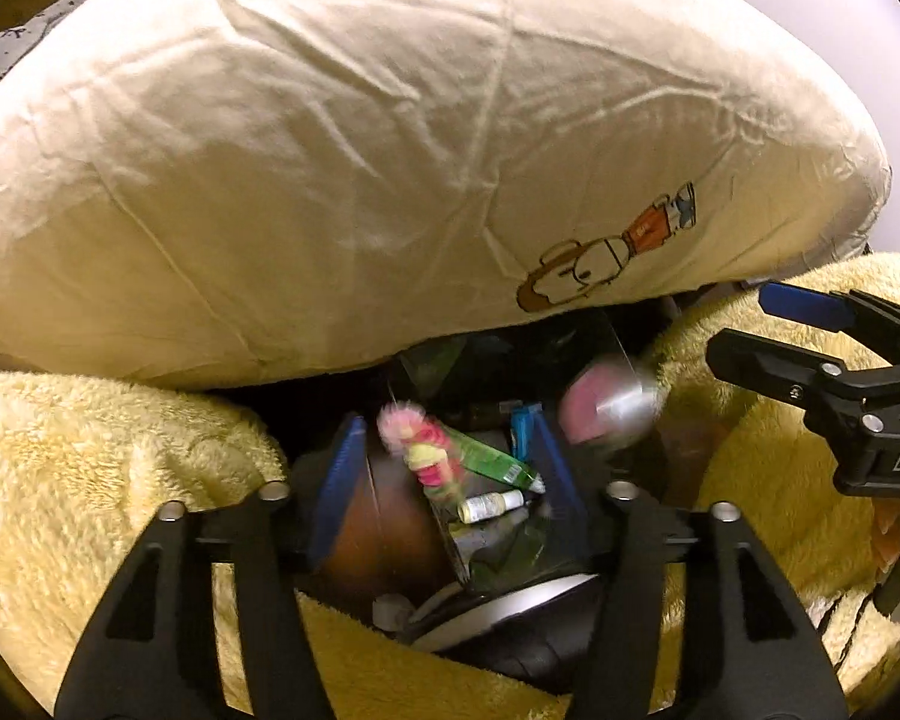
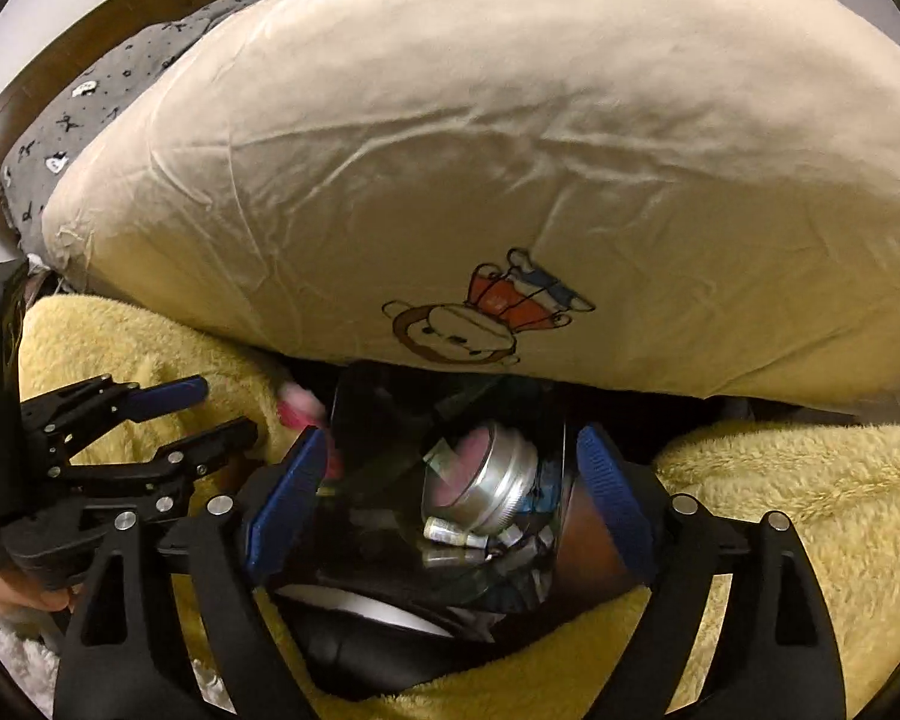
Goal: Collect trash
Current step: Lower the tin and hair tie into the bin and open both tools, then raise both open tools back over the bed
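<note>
While both grippers hang over the bin, this is how it stands:
Left gripper [image 1: 444, 480]: fingers apart, clamped on nothing.
Right gripper [image 2: 450, 492]: fingers apart, empty too.
Trash: inside the dark bin [image 1: 510, 606] wedged between yellow blanket [image 1: 90, 480] and pillow [image 1: 330, 150] — one pink-and-yellow wrapper [image 1: 426, 450], one green tube [image 1: 498, 465], one small white bottle [image 1: 489, 504], one silver tin [image 2: 486, 480].
Progress: several pieces look binned — anything left lies out of view.

A large cream pillow [image 2: 480, 150] printed with a cartoon monkey [image 2: 486, 318] lies over a fluffy yellow blanket [image 1: 90, 480]. Behind it sits grey patterned bedding [image 2: 90, 114] against a brown wooden headboard [image 2: 120, 18]
</note>
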Demonstrator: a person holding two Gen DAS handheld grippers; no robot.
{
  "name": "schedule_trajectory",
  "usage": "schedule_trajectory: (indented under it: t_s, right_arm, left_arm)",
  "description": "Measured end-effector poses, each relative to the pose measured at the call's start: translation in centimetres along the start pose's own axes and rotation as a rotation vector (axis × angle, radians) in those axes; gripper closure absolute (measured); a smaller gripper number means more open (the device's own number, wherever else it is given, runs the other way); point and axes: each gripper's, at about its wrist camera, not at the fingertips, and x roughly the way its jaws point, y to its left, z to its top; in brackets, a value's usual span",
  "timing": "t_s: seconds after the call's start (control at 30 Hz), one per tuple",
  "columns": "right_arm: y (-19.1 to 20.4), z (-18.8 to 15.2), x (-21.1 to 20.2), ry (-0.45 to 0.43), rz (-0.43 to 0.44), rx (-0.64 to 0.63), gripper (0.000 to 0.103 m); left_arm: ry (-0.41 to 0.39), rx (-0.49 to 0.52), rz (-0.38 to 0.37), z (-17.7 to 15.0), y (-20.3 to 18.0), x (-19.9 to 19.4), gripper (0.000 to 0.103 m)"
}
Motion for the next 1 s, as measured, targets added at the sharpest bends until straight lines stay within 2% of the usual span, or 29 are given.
schedule_trajectory:
  t_s: [0.03, 0.1, 0.2, 0.3, 0.43, 0.53, 0.63, 0.8, 0.9, 1.0]
  right_arm:
    - [0.0, 0.0, -0.2, -0.006, 0.001, 0.0, 0.017]
    - [-0.1, 0.3, -0.6, -0.022, -0.001, -0.001, 0.016]
    - [-0.3, 0.5, -1.6, -0.054, 0.0, -0.008, 0.016]
    - [-0.5, 1.2, -3.0, -0.096, -0.005, -0.019, 0.016]
    - [-1.1, 3.1, -5.8, -0.192, -0.038, -0.033, 0.016]
    - [-1.9, 5.1, -8.0, -0.276, -0.092, -0.039, 0.015]
    - [-3.7, 7.8, -9.9, -0.369, -0.163, -0.03, 0.015]
    - [-6.3, 12.5, -10.4, -0.412, -0.174, 0.0, 0.014]
    - [-6.5, 15.7, -9.6, -0.435, -0.177, -0.014, 0.014]
    - [-6.3, 18.4, -7.7, -0.418, -0.157, -0.037, 0.015]
  left_arm:
    - [-0.007, -0.002, 0.007, 0.0, 0.1, -0.2, 0.039]
    - [-0.029, 0.001, 0.026, 0.3, 0.3, -0.8, 0.025]
    - [-0.051, 0.034, 0.068, 0.7, 0.4, -1.6, 0.021]
    - [-0.074, 0.029, 0.07, 1.6, 1.1, -2.8, 0.02]
    - [-0.148, 0.023, 0.084, 3.1, 1.9, -5.5, 0.02]
    - [-0.233, 0.039, 0.102, 4.7, 2.3, -8.0, 0.02]
    - [-0.287, 0.037, 0.111, 6.6, 3.1, -9.4, 0.02]
    - [-0.38, 0.035, 0.121, 11.2, 3.2, -10.4, 0.02]
    - [-0.404, 0.035, 0.126, 14.7, 2.7, -9.6, 0.02]
    - [-0.411, 0.028, 0.127, 17.9, 2.7, -8.6, 0.02]
